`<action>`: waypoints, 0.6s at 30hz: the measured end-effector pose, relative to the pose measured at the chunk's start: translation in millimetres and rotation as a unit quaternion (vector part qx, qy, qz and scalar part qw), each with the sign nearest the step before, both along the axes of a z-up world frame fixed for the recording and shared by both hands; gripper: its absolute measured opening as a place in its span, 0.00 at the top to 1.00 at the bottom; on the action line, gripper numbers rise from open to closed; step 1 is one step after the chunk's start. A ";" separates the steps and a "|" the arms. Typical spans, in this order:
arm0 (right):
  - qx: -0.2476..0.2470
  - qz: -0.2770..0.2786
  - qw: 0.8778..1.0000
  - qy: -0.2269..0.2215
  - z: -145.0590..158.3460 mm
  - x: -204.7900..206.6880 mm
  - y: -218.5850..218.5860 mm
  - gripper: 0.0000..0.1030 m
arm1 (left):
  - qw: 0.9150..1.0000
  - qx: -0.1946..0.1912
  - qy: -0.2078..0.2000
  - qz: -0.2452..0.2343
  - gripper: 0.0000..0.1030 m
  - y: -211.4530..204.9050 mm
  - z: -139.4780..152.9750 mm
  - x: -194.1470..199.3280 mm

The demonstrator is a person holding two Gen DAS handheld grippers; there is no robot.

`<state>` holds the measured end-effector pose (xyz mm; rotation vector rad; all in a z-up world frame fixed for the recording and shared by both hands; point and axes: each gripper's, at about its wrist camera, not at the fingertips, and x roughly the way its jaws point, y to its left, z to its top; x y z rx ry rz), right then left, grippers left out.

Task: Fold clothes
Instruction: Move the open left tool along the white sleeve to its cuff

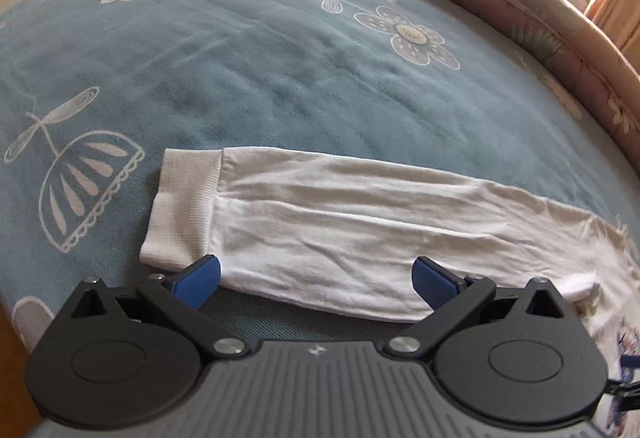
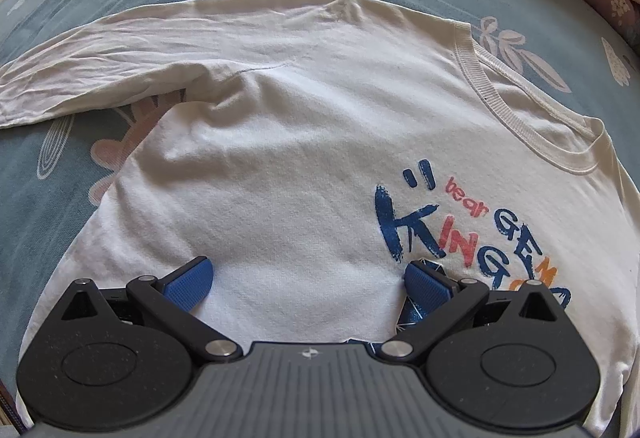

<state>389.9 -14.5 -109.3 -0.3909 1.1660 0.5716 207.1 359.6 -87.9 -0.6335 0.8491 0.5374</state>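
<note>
On the blue bed [image 1: 248, 78] lies a white shirt [image 2: 304, 174], sleeve [image 1: 340, 222] stretching toward 9 o'clock, while left tool [image 1: 316, 278] and right tool [image 2: 308, 278] hover wide open, gripping nothing.

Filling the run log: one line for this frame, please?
stage: pre-fold | shirt: flat on bed | sleeve: laid out straight | left gripper: open, over sleeve | right gripper: open, over shirt
</note>
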 end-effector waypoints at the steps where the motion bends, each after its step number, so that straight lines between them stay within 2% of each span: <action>1: -0.001 -0.001 1.000 0.000 0.2 -0.4 0.2 0.00 | 1.000 -0.019 -0.011 0.014 0.01 0.8 0.1 -3.4; 3: -0.001 -0.001 1.000 -0.001 0.6 -1.2 0.1 0.00 | 0.995 -0.077 -0.041 0.052 0.01 3.6 -7.4 -12.3; 4: 0.000 -0.001 1.000 -0.001 0.6 -1.4 0.0 0.00 | 0.989 -0.110 -0.058 0.075 0.01 5.5 -13.9 -17.3; 5: 0.000 -0.002 1.000 -0.001 0.4 -1.2 0.0 0.00 | 0.981 -0.142 -0.079 0.102 0.01 7.6 -21.3 -24.0; 7: 0.001 -0.002 1.000 -0.001 0.2 -1.2 -0.3 0.00 | 0.959 -0.203 -0.122 0.158 0.02 11.8 -36.1 -37.8; 8: 0.001 -0.002 1.000 -0.001 0.1 -1.3 -0.5 0.00 | 0.951 -0.217 -0.139 0.173 0.01 13.7 -40.2 -41.9; 10: 0.003 -0.001 1.000 -0.002 -0.4 -1.5 -1.3 0.00 | 0.934 -0.242 -0.171 0.200 0.01 17.3 -47.3 -49.3; 13: 0.005 -0.002 1.000 -0.006 -1.1 -1.9 -1.4 0.00 | 0.918 -0.259 -0.205 0.218 0.01 25.1 -55.8 -53.2; 18: 0.004 -0.010 1.000 -0.006 -0.2 -1.8 0.0 0.00 | 0.894 -0.259 -0.256 0.261 0.01 37.9 -66.3 -57.8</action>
